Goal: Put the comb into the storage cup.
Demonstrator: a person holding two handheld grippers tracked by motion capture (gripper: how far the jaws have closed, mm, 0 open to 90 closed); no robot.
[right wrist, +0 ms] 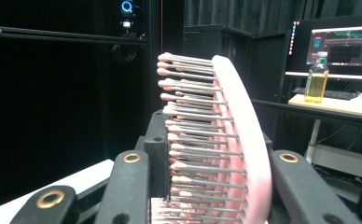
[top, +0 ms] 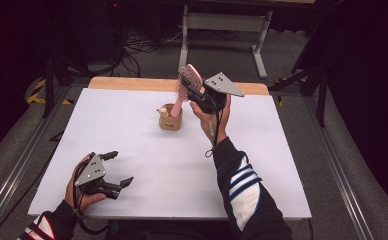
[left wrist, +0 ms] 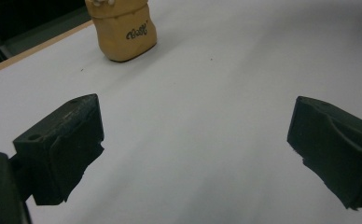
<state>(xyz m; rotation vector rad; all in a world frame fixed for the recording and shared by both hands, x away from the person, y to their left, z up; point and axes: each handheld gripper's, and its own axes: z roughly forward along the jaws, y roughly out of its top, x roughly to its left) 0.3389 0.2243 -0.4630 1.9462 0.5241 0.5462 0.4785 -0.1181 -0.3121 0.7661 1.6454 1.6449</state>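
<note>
A pink hairbrush (top: 188,82) is held up above the table's far middle, its handle reaching down into a tan cup (top: 171,118). My right gripper (top: 196,91) is shut on the brush head. In the right gripper view the pink hairbrush (right wrist: 226,140) stands upright between the jaws, bristles facing left. My left gripper (top: 118,169) rests near the table's front left corner, open with nothing between its fingers. In the left gripper view the tan cup (left wrist: 123,29) stands far ahead on the white table (left wrist: 207,93).
The white table top (top: 132,130) has a wooden strip along its far edge. A small pale thing sits in the cup beside the brush handle. Beyond the table are a grey desk frame (top: 222,30) and floor cables. A bottle (right wrist: 318,77) stands on a distant desk.
</note>
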